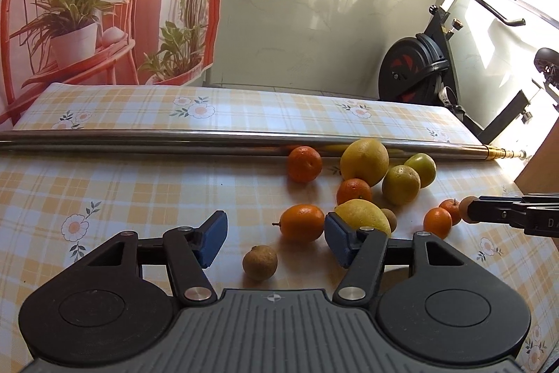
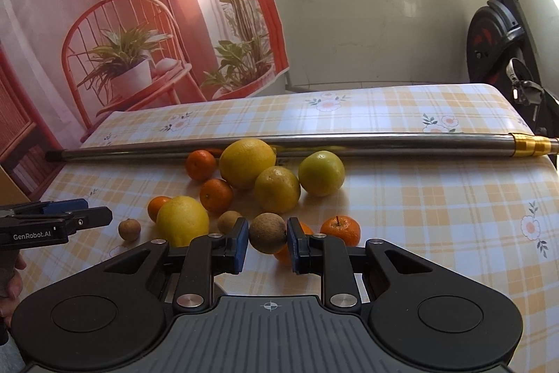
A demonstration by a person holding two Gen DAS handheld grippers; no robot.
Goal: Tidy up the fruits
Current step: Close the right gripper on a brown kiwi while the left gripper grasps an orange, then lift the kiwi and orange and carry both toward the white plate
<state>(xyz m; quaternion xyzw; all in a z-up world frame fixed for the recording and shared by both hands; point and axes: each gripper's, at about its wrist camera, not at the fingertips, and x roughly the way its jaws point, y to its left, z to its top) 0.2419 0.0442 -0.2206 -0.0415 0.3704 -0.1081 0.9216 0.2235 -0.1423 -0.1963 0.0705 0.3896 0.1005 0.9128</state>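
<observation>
Loose fruit lies on a checked tablecloth [image 1: 139, 184]: several mandarins [image 1: 304, 164], a large lemon [image 1: 364, 161], a second lemon [image 1: 361, 215], two greenish citrus [image 1: 400, 185] and small brown longans. My left gripper [image 1: 276, 236] is open and empty, with a brown longan [image 1: 260, 262] and a mandarin [image 1: 302, 222] lying between and ahead of its blue pads. My right gripper [image 2: 267, 242] is shut on a brown longan [image 2: 267, 232], held just above the cloth; it shows from the side in the left wrist view [image 1: 470, 209]. Another longan [image 2: 129, 230] lies near the left gripper.
A long steel rod [image 1: 174, 140] with a gold end [image 2: 531, 145] lies across the table behind the fruit. An exercise bike [image 1: 419, 69] stands beyond the table's far right corner. A printed backdrop [image 1: 87, 6] hangs behind on the left.
</observation>
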